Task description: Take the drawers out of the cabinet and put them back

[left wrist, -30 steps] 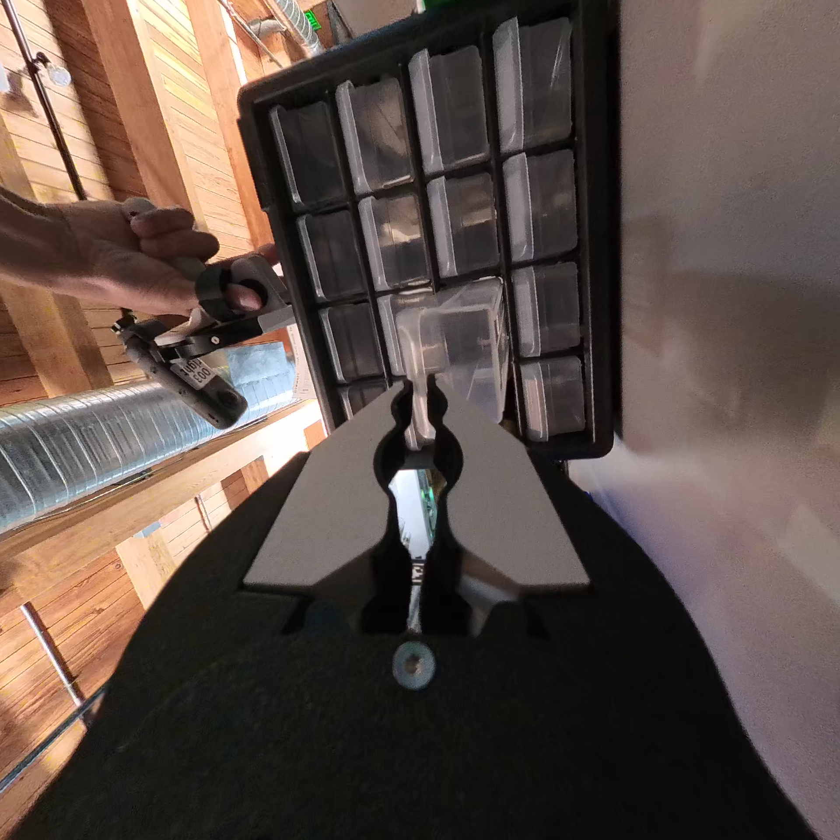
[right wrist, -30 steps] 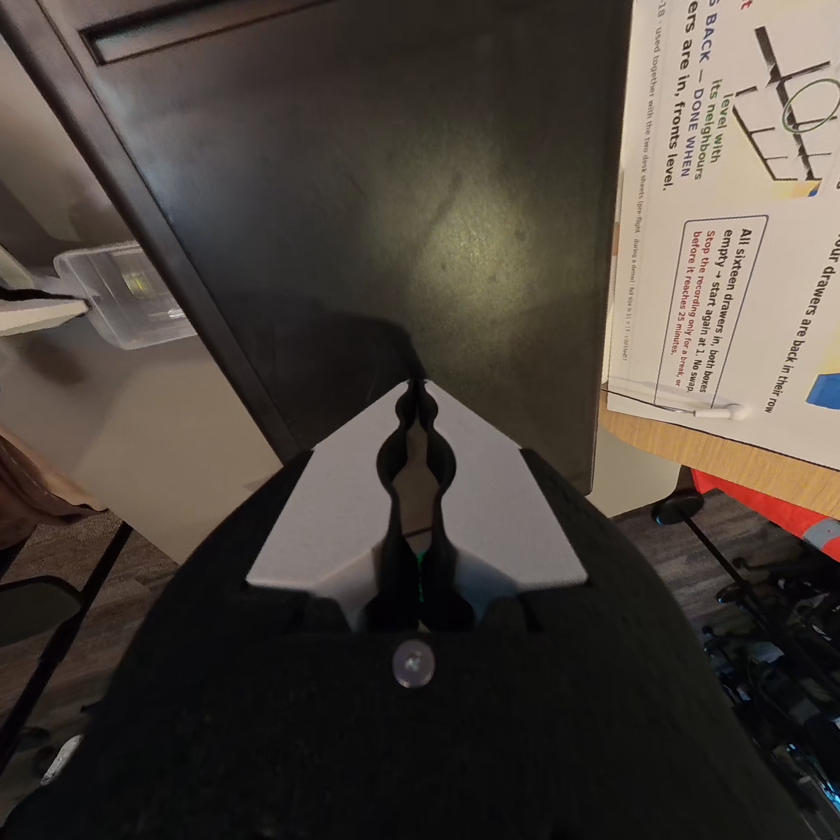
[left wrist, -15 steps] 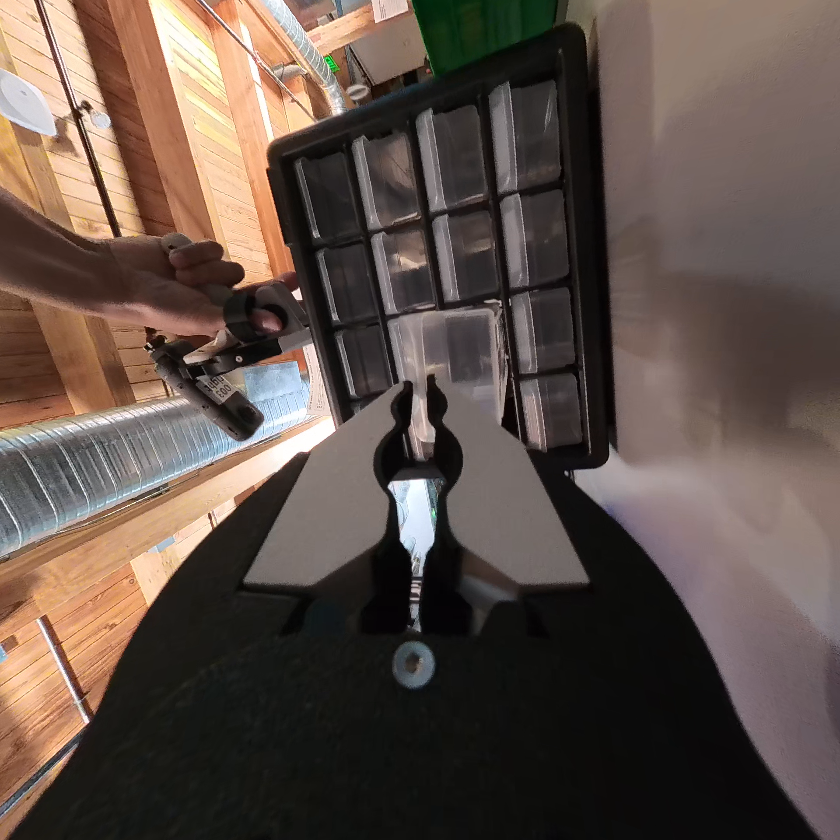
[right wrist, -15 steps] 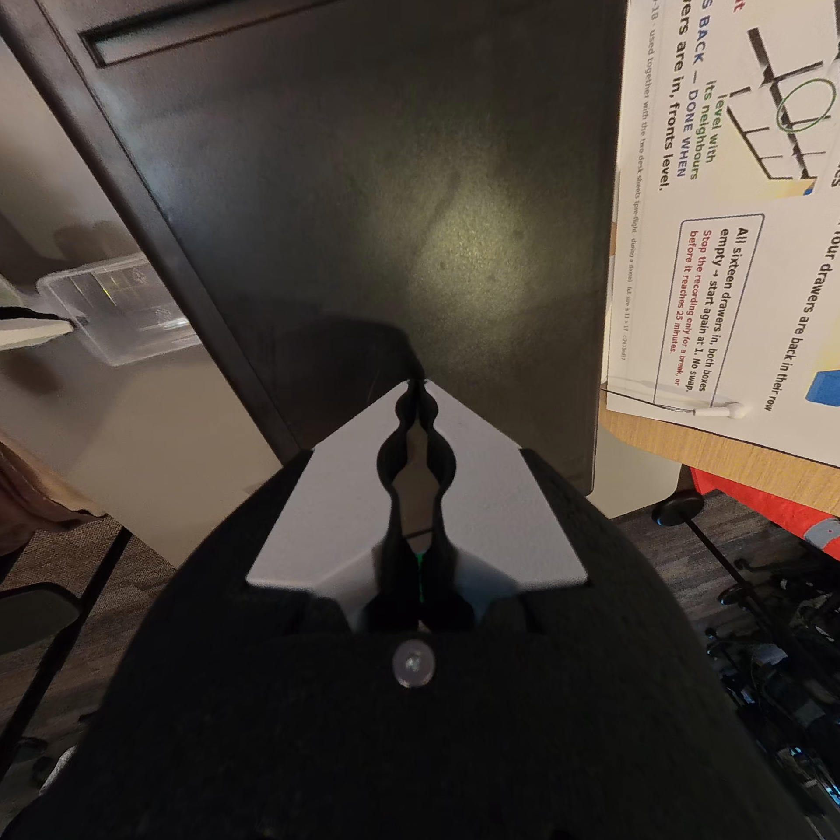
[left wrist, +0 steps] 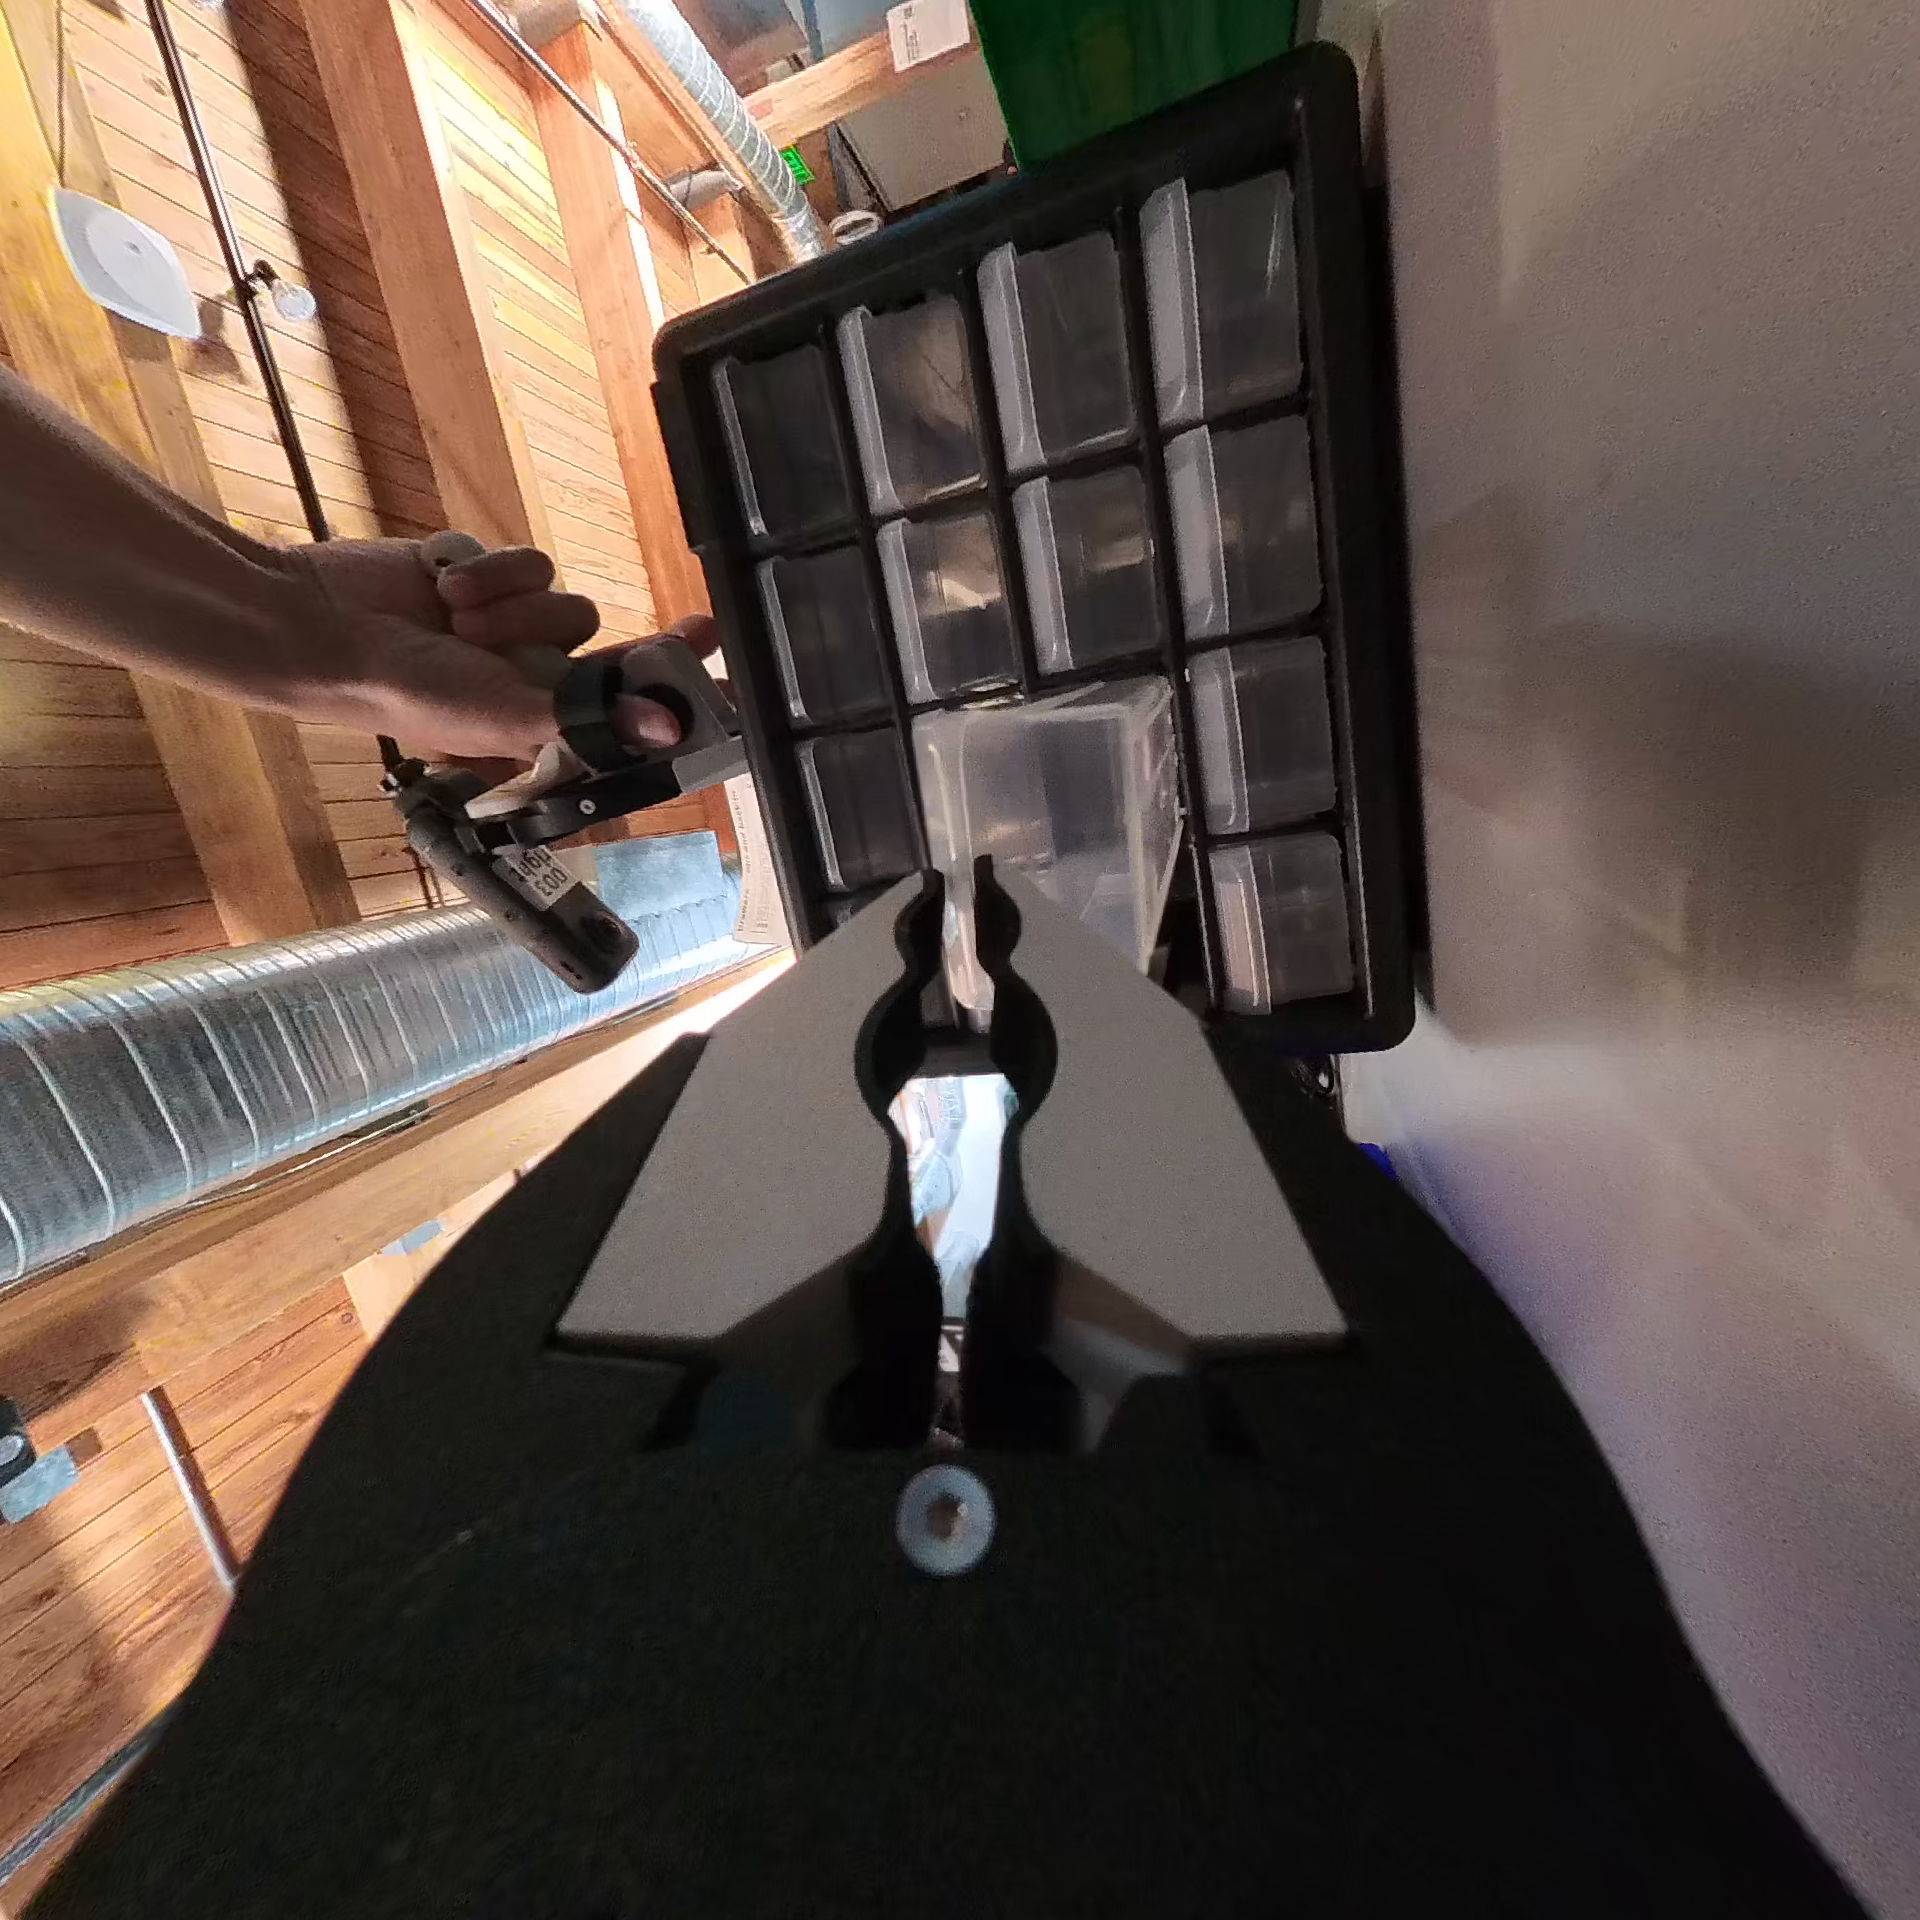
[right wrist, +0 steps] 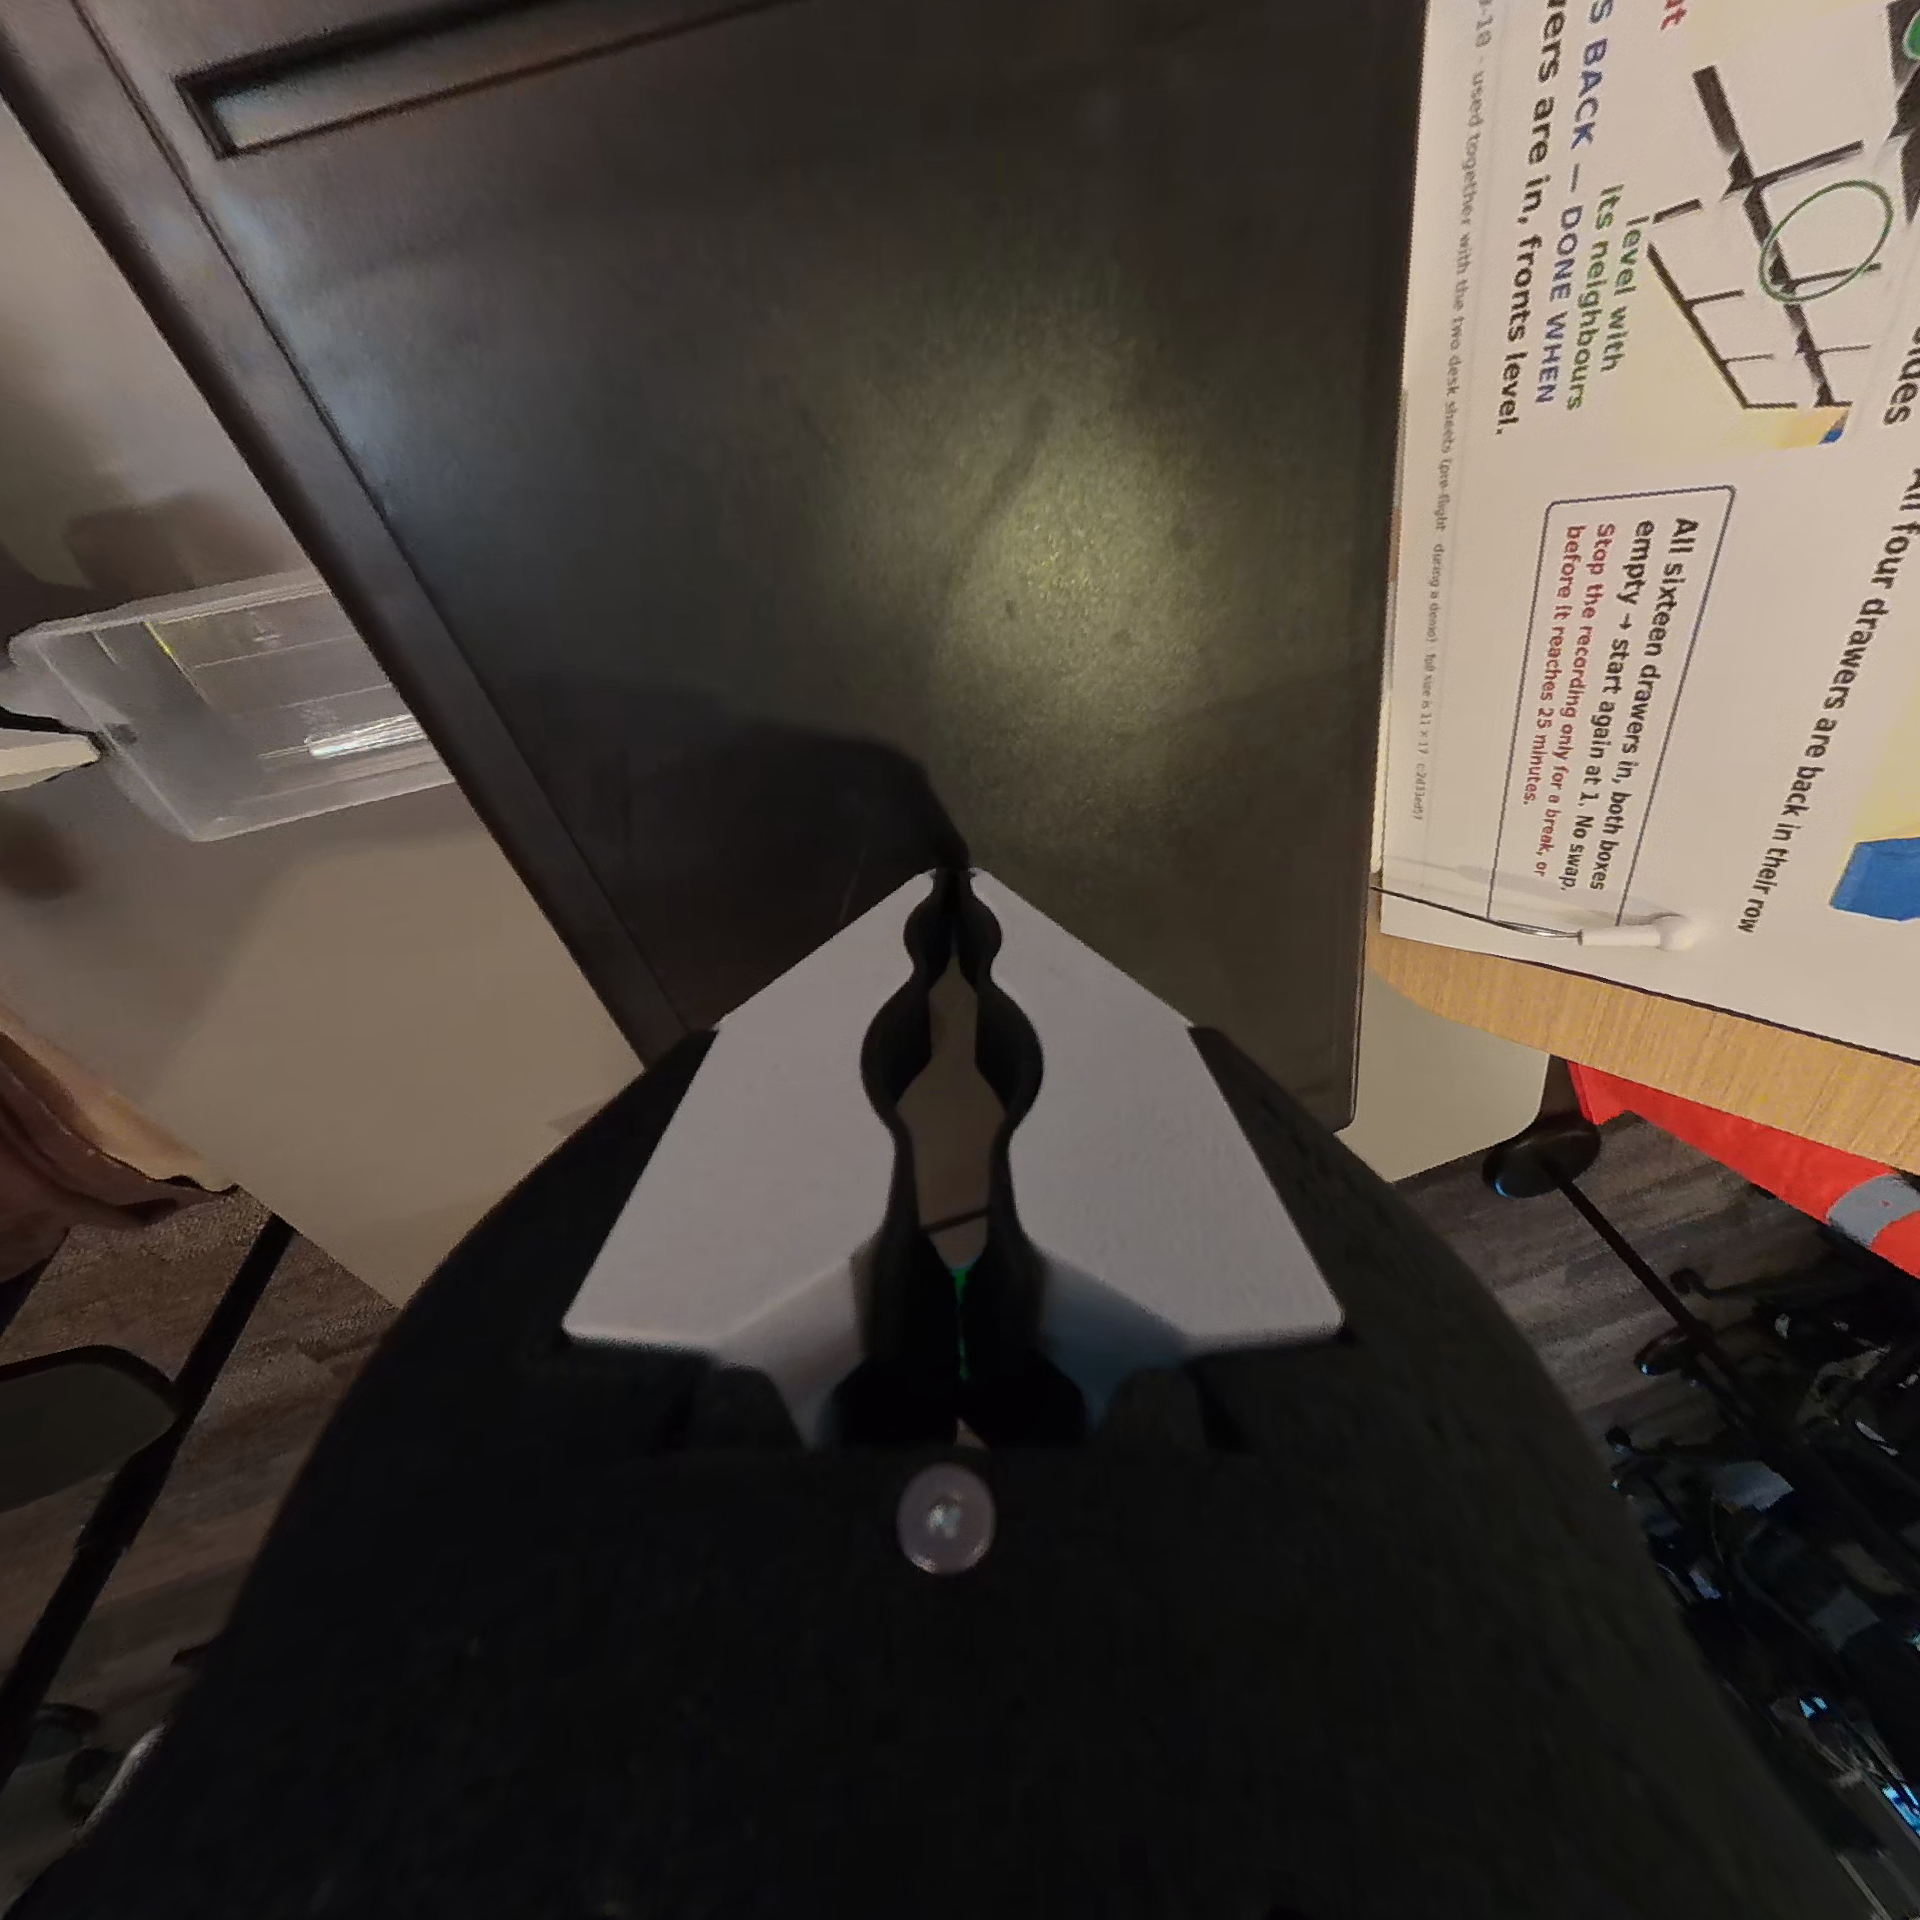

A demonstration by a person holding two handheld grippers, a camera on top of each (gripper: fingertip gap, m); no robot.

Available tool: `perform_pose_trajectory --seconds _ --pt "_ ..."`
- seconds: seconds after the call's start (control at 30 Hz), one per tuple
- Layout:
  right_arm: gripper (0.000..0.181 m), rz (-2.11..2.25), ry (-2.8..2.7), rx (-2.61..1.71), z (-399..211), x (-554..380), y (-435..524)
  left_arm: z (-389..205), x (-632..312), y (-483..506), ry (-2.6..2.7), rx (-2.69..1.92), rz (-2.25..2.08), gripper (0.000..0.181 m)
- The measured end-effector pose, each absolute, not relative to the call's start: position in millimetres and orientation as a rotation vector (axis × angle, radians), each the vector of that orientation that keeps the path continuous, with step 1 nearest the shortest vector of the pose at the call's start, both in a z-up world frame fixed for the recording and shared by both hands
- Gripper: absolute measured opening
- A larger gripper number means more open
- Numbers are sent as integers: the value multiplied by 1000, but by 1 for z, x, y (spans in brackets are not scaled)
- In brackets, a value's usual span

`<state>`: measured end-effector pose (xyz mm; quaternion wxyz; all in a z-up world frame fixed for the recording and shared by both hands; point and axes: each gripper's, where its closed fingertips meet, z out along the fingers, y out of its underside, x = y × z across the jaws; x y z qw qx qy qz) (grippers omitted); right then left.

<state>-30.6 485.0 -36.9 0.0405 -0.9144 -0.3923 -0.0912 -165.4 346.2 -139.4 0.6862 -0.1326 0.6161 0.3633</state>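
Note:
A black cabinet (left wrist: 1374,520) holds a grid of clear plastic drawers. My left gripper (left wrist: 958,883) is shut on the front tab of one clear drawer (left wrist: 1060,810), which sticks partly out of its slot in the third row. In the right wrist view the same drawer (right wrist: 239,707) juts from the cabinet's front, with a left fingertip (right wrist: 42,753) at its end. My right gripper (right wrist: 954,878) is shut and empty, with its tips against the cabinet's plain black outer panel (right wrist: 935,416). It also shows in the left wrist view (left wrist: 717,748), held by a hand (left wrist: 416,644).
The cabinet stands on a pale surface (left wrist: 1662,727). A printed sheet (right wrist: 1662,468) lies on a wooden board beside the cabinet. A silver duct (left wrist: 260,1060) and wooden walls lie beyond. Cables and dark gear (right wrist: 1766,1455) lie on the floor.
My left gripper has drawn back from the cabinet with the drawer, which now sticks a little farther out. My right gripper stays pressed on the panel.

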Motion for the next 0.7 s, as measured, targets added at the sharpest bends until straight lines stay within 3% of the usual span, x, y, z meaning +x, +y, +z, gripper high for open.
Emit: perform_pose_trajectory --seconds 0.37,0.7 --pt "0 -261 -1194 -2789 -37 -30 485 -88 -170 314 1218 -261 587 0" --pt "0 -266 -1179 -2771 -37 -30 485 -139 -170 281 1431 -299 215 0"
